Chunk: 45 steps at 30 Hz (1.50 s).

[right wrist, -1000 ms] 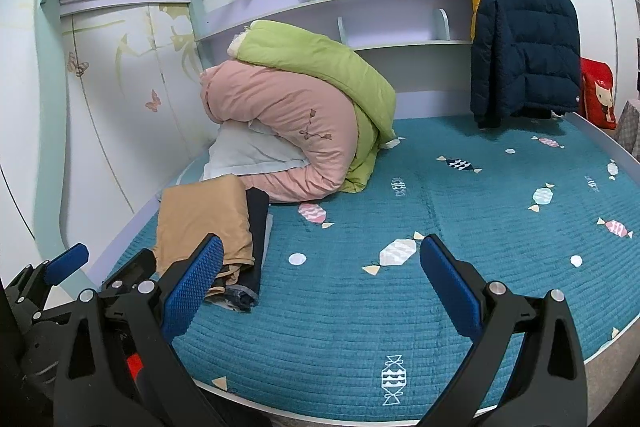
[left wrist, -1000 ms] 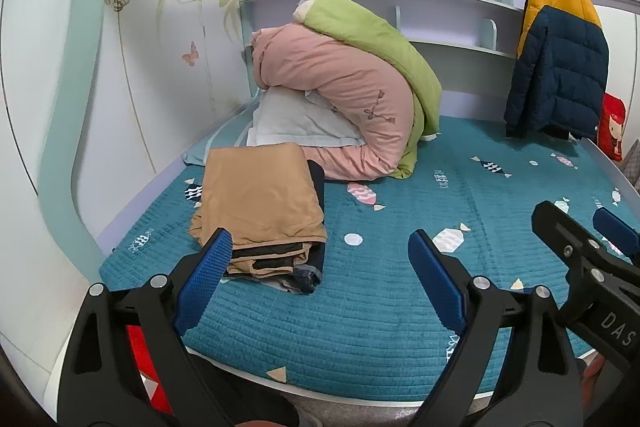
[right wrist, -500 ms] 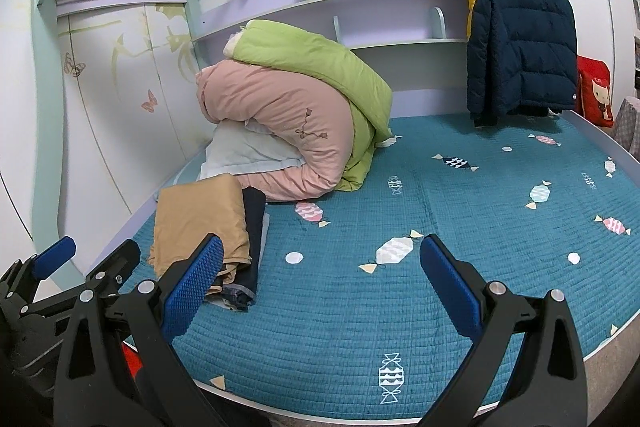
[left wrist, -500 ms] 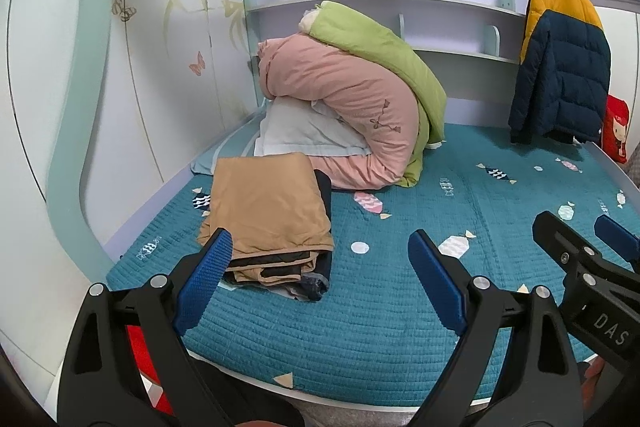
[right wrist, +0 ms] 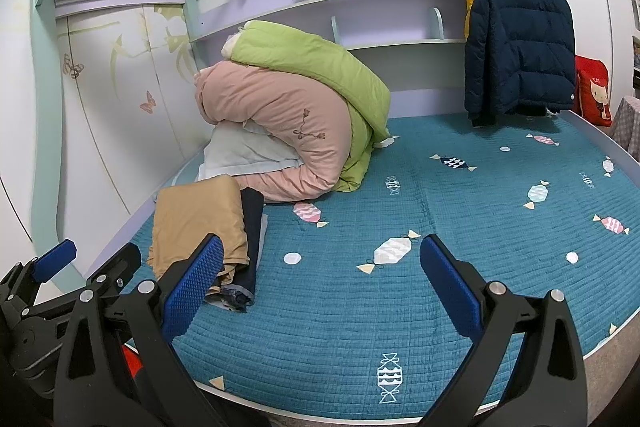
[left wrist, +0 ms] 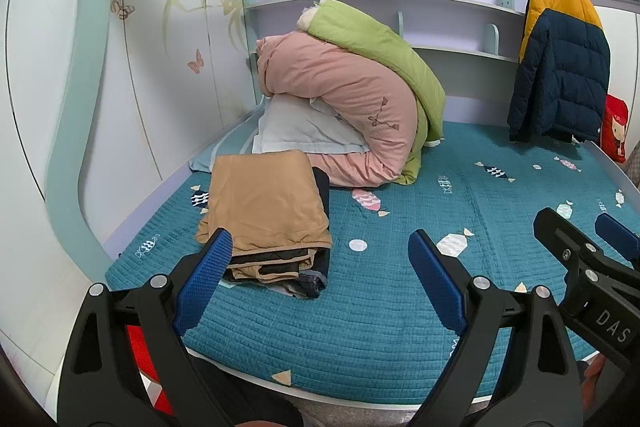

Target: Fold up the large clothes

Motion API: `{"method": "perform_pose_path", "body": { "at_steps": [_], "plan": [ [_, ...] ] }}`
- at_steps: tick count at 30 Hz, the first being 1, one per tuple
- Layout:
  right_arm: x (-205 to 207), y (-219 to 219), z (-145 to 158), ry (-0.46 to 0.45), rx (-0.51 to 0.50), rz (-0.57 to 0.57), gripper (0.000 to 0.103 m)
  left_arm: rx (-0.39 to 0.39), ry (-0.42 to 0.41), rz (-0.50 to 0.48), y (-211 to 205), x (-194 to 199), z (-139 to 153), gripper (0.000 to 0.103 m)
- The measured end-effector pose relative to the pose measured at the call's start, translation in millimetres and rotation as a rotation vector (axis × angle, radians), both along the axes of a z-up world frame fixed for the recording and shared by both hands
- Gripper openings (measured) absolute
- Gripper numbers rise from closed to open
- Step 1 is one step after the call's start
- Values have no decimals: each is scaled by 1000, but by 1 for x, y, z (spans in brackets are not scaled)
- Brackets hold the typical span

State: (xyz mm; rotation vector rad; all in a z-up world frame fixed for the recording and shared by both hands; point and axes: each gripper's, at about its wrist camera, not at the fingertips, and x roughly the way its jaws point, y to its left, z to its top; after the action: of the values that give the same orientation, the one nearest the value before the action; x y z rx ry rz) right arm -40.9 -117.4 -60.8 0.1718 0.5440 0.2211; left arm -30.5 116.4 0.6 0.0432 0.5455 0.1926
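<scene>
Both fingers of the left gripper were seen spread wide apart in the left wrist view, with nothing held between them. A stack of folded clothes, topped by a tan garment, was seen lying on the teal bed cover just beyond the left finger, near the left edge of the bed. Behind the stack, a pink quilt and a green quilt were piled over a pale pillow. A yellow and navy jacket was seen hanging at the far right. At the right edge, part of the right gripper was visible.

From the right wrist view, the right gripper was likewise found wide open and empty, held over the near part of the bed cover. The folded clothes were seen behind its left finger, partly hidden by it. The left gripper was visible at the lower left, beside the stack.
</scene>
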Motion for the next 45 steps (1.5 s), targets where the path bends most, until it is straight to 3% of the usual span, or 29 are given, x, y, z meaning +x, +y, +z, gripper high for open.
{"method": "perform_pose_path", "body": {
  "at_steps": [45],
  "plan": [
    [-1, -1, 3, -5, -6, 9, 95, -15, 14, 18, -5, -8, 1, 90]
  ]
}}
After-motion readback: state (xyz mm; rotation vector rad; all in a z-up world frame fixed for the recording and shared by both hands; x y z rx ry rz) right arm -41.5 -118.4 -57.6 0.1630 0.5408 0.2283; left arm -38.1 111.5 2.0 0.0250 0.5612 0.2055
